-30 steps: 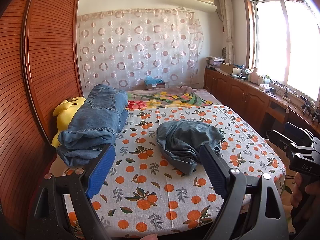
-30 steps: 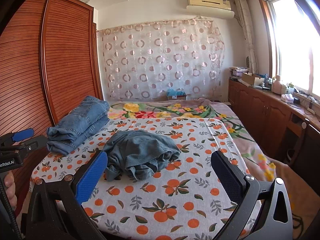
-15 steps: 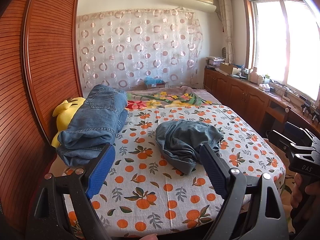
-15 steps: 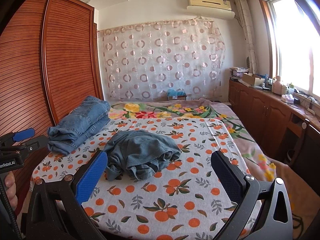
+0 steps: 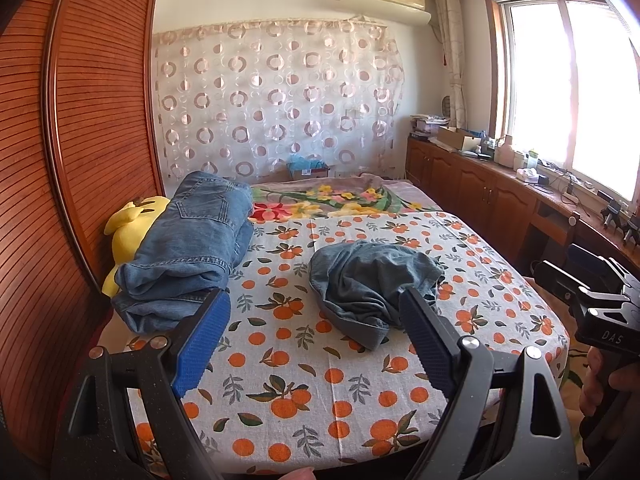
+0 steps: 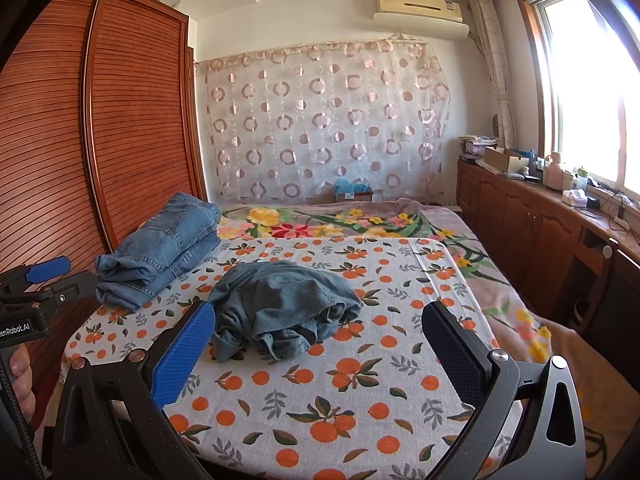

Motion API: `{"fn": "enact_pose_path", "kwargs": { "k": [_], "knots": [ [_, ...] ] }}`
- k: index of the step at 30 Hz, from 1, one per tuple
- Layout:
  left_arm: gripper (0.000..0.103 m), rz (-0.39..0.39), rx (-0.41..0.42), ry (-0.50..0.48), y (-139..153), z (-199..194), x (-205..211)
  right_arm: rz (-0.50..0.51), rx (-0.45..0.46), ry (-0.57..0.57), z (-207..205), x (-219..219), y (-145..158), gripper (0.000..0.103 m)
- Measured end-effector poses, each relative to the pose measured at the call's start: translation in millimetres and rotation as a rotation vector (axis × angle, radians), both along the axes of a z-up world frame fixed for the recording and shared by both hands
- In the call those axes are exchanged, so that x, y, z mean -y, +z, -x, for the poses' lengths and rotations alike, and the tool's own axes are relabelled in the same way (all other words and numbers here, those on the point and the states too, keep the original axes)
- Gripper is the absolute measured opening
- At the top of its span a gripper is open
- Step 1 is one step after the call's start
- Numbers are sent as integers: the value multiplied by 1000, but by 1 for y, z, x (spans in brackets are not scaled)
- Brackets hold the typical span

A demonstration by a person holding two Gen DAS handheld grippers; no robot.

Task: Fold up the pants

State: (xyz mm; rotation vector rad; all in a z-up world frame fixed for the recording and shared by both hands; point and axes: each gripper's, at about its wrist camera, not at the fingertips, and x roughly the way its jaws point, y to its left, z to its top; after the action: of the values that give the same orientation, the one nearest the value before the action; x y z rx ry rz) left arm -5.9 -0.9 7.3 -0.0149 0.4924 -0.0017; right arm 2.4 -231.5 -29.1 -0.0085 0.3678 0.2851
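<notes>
Nothing has shifted since a second ago: both grippers (image 5: 312, 344) (image 6: 320, 354) hang open over the bed's (image 6: 360, 408) near edge, the crumpled pants (image 6: 284, 304) untouched mid-bed.

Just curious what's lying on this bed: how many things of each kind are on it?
Folded blue jeans: 1
Crumpled grey-blue pants: 1
Yellow plush toy: 1
Total: 3

Folded jeans (image 5: 188, 248) partly hide the yellow plush toy (image 5: 132, 224).
</notes>
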Motion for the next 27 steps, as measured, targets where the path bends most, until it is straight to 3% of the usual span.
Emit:
{"fn": "enact_pose_path", "kwargs": {
  "k": [27],
  "knots": [
    [87, 0, 3, -1, 1, 1, 3, -1, 0, -2, 0, -1, 1, 103]
  ]
}}
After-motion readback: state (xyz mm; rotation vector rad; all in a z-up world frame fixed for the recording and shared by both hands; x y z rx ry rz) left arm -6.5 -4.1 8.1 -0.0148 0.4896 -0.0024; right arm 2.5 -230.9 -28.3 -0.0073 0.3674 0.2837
